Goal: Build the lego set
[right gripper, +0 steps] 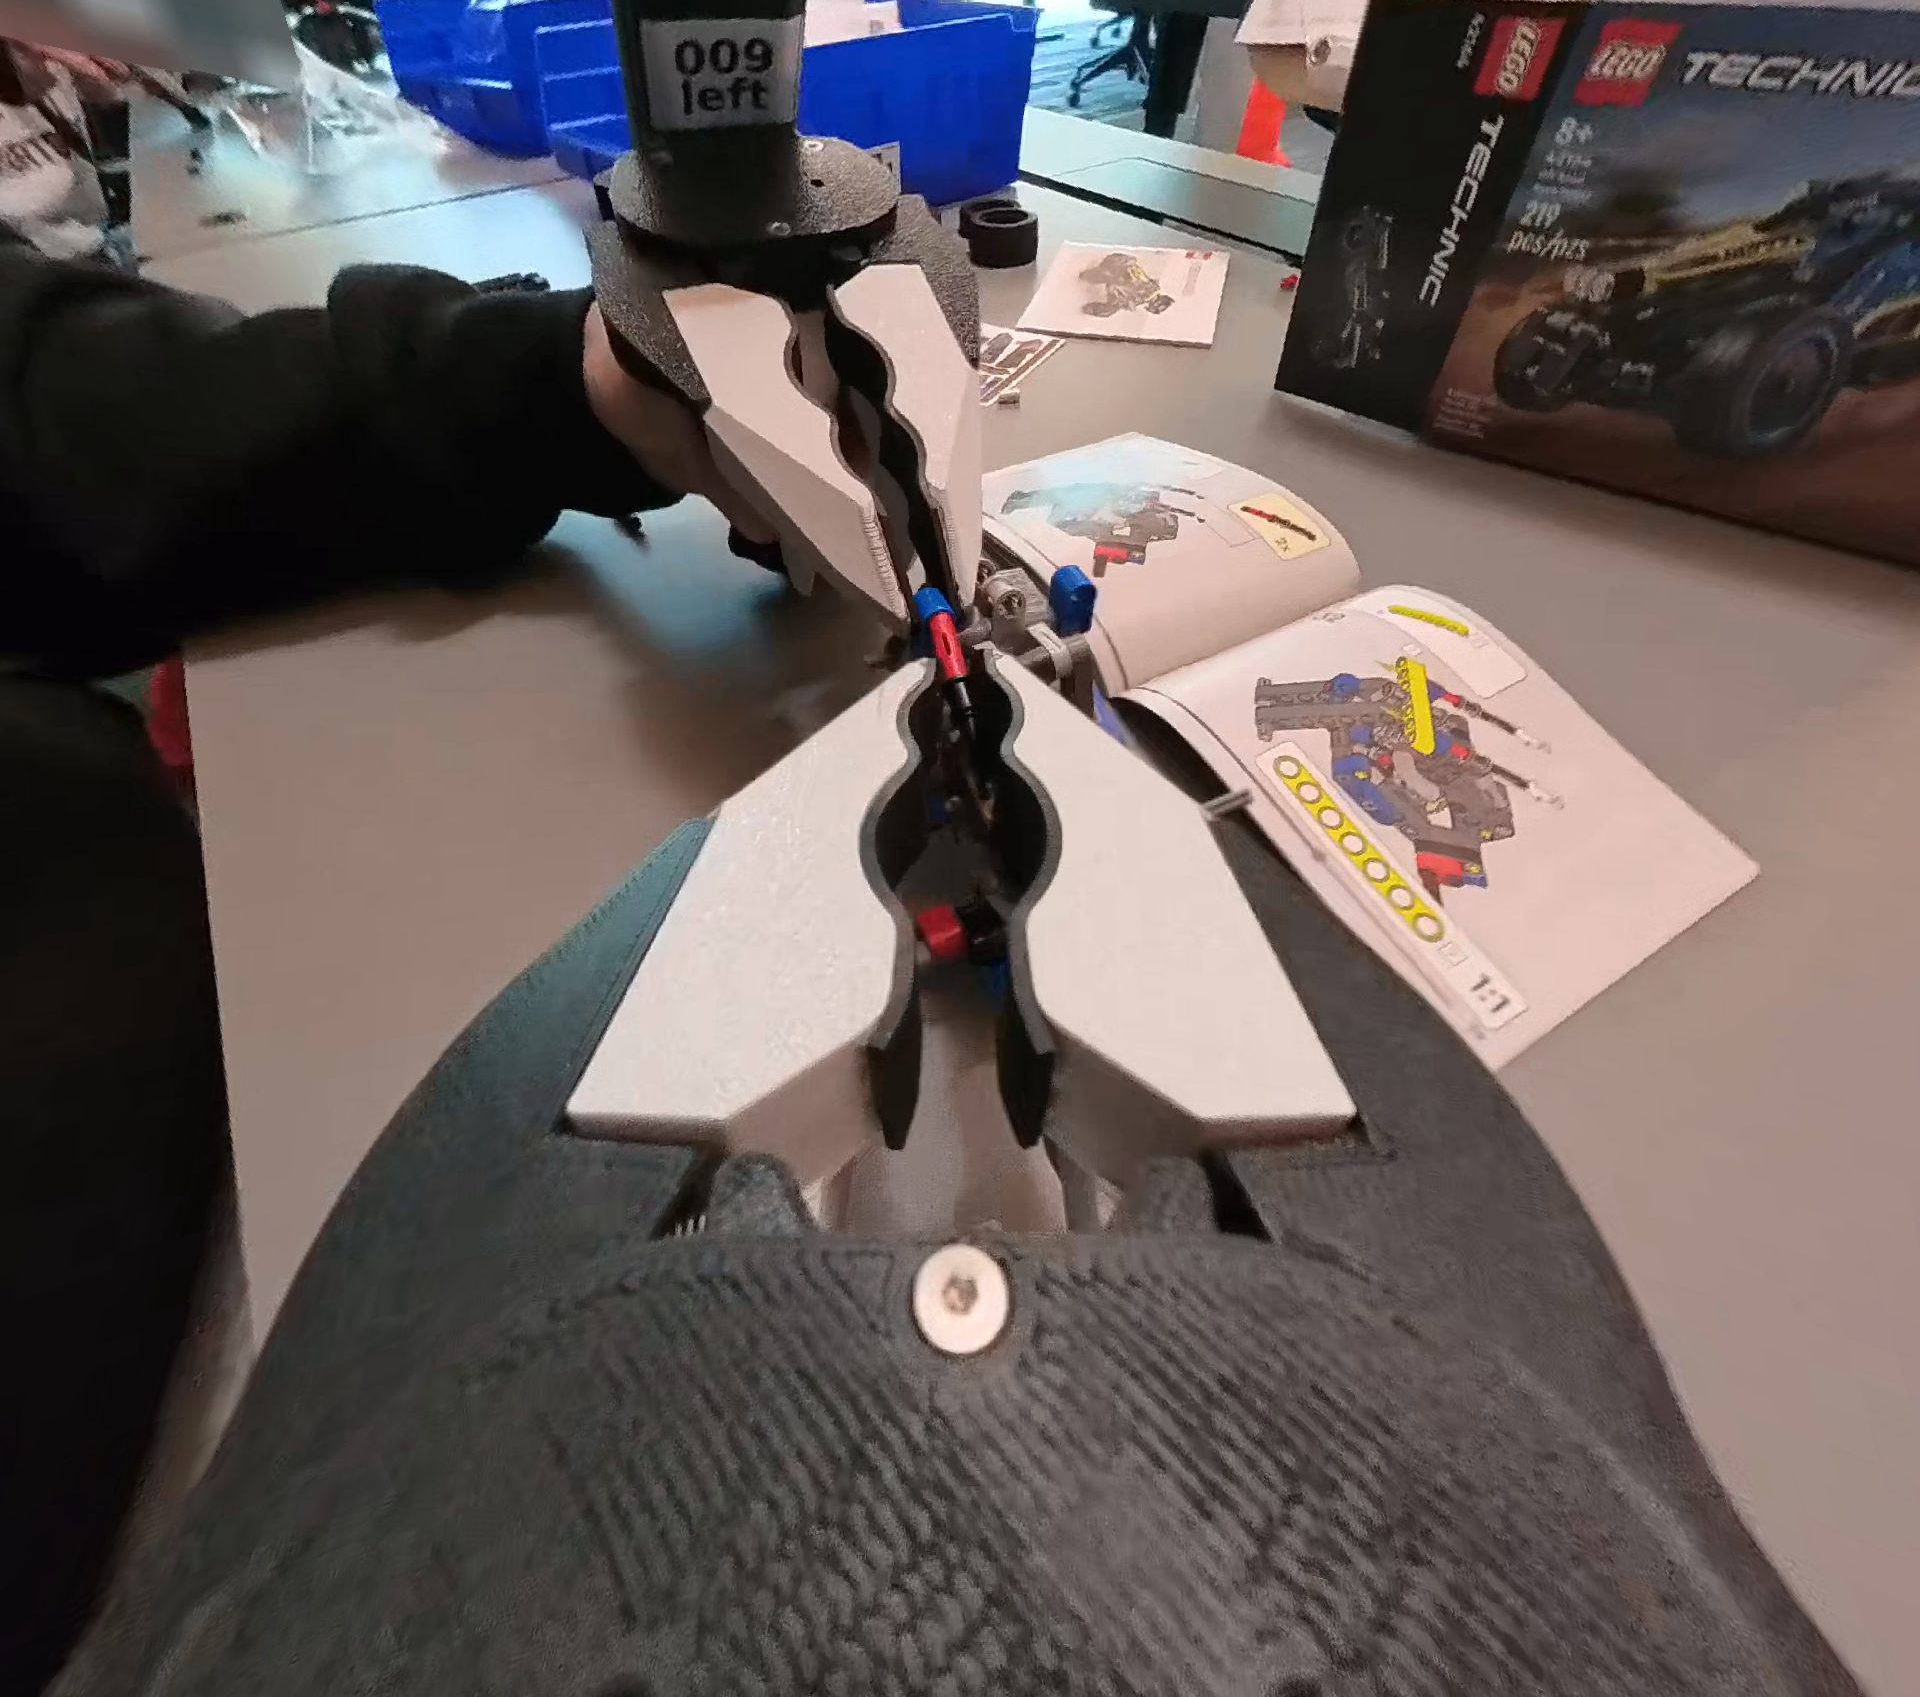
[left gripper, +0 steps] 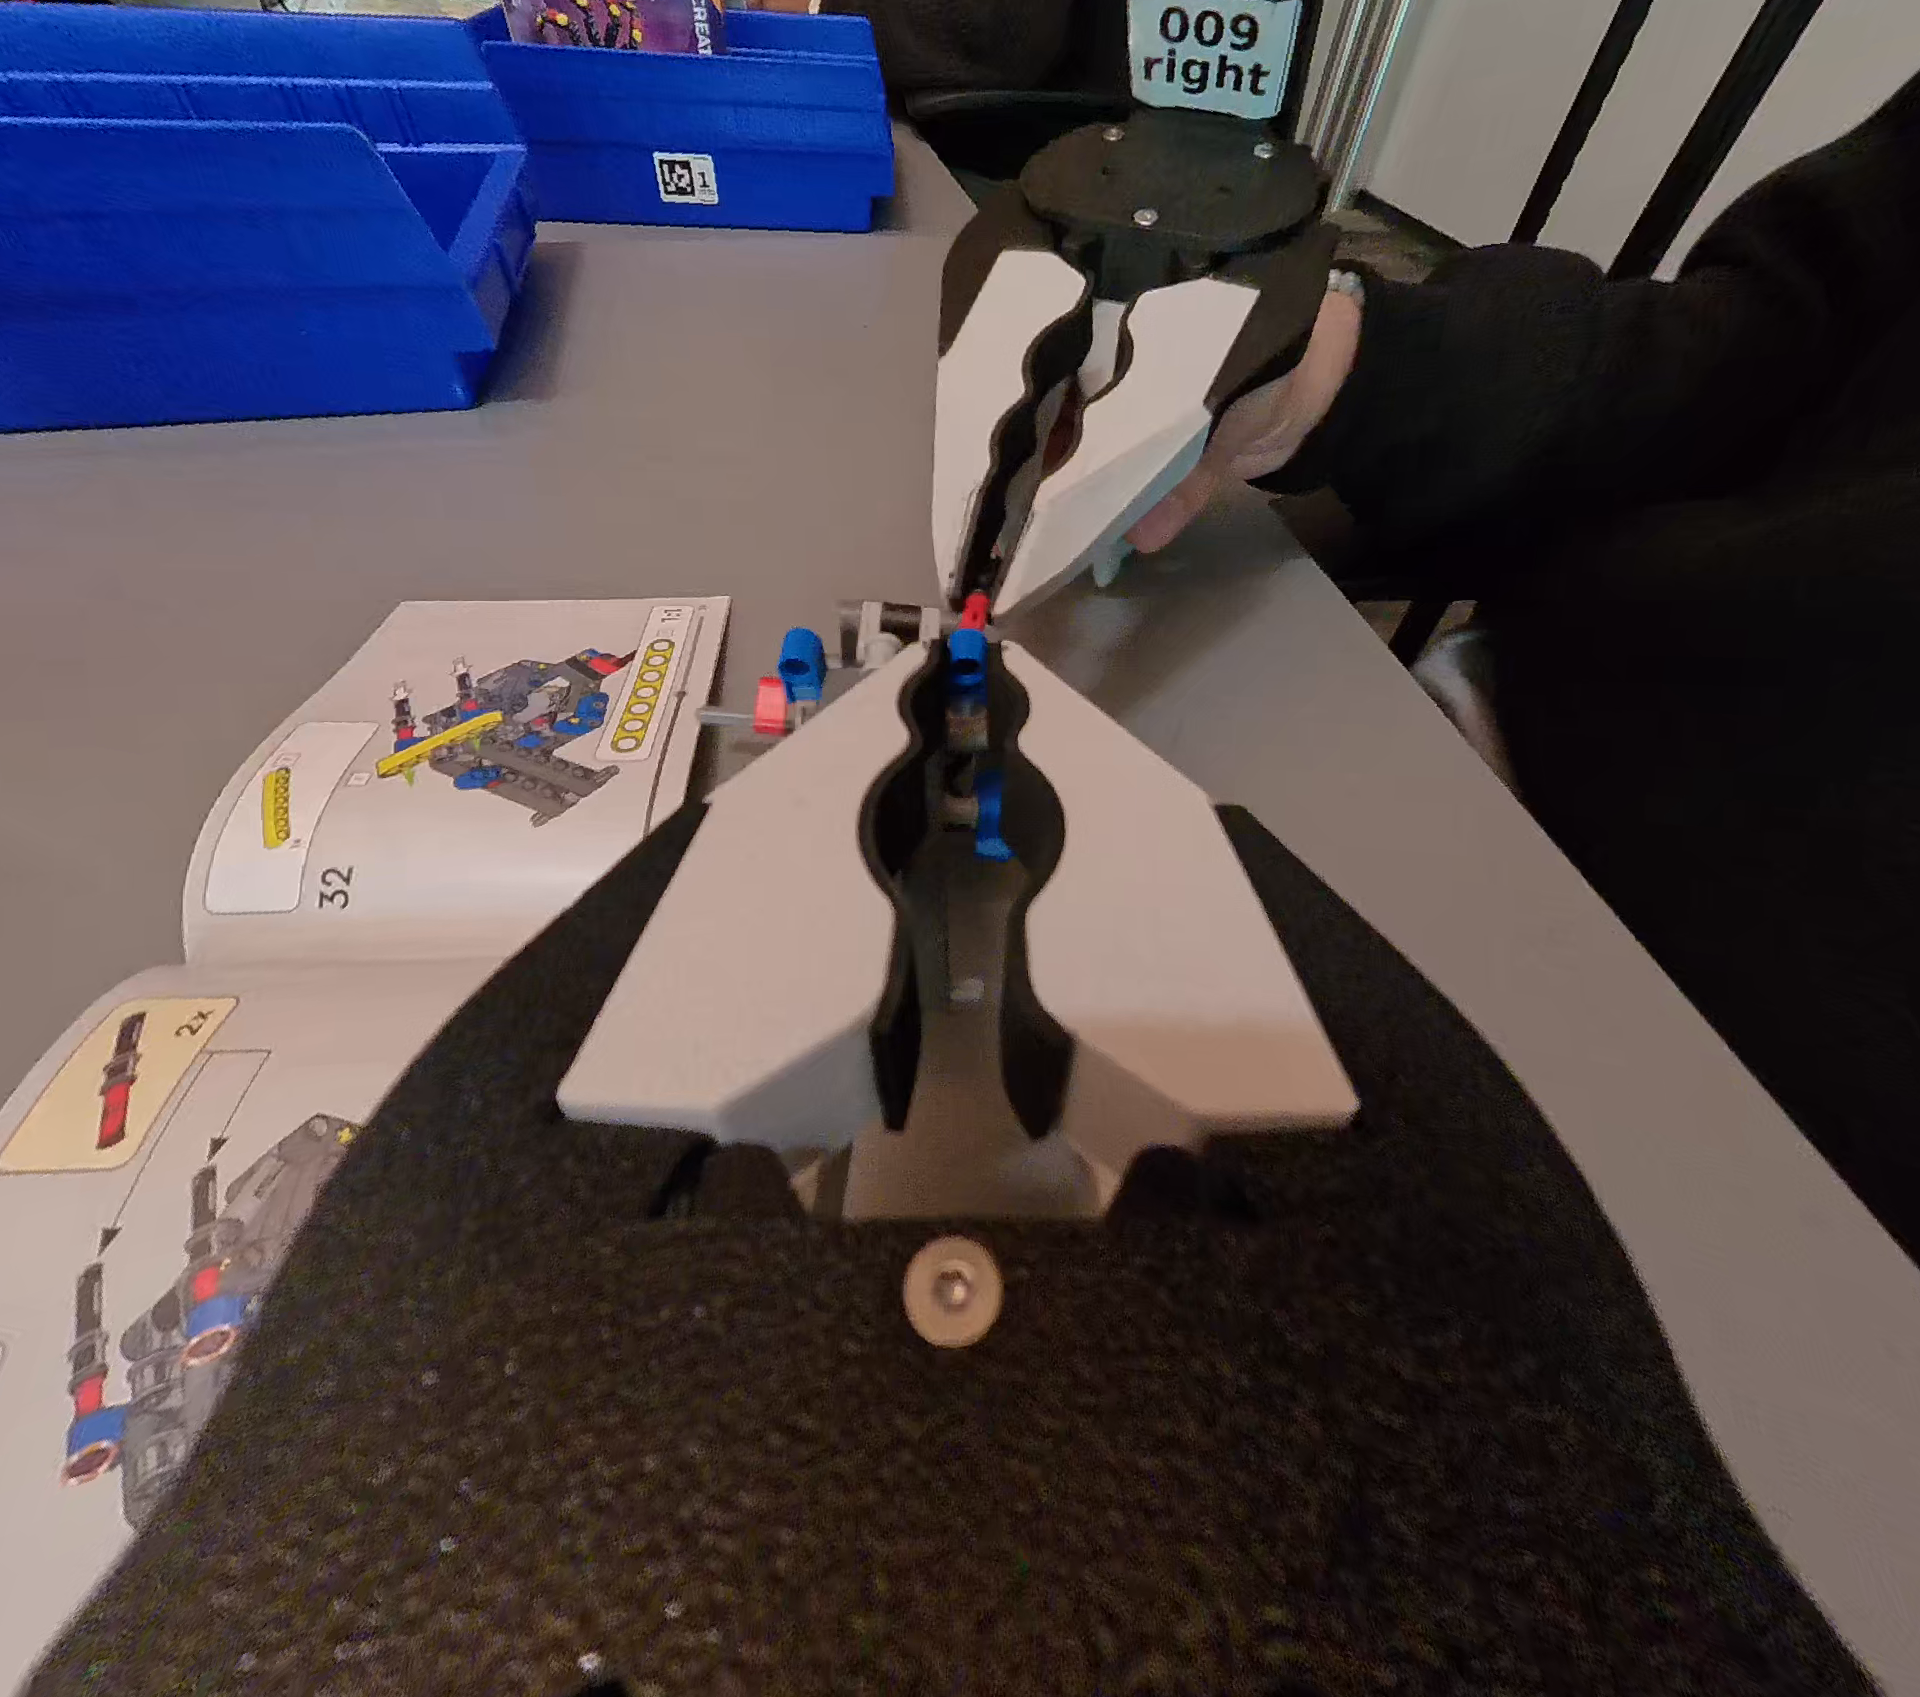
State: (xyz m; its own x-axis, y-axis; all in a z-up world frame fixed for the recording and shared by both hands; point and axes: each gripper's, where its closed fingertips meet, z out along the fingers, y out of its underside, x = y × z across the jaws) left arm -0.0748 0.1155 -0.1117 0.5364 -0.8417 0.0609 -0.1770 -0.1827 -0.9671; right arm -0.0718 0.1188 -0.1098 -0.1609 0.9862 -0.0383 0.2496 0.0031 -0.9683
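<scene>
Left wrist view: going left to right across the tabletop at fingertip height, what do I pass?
Open instruction booklet → red connector on a grey axle → blue connector → blue-and-red pin between both grippers' tips → bare grey table → dark sleeve.

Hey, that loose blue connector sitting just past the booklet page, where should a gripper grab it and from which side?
Probably from above, pads on the two flat sides of the blue connector. It stands upright on the table with its hole facing sideways, and its round top would likely slip. The red piece crowds its near side.
</scene>
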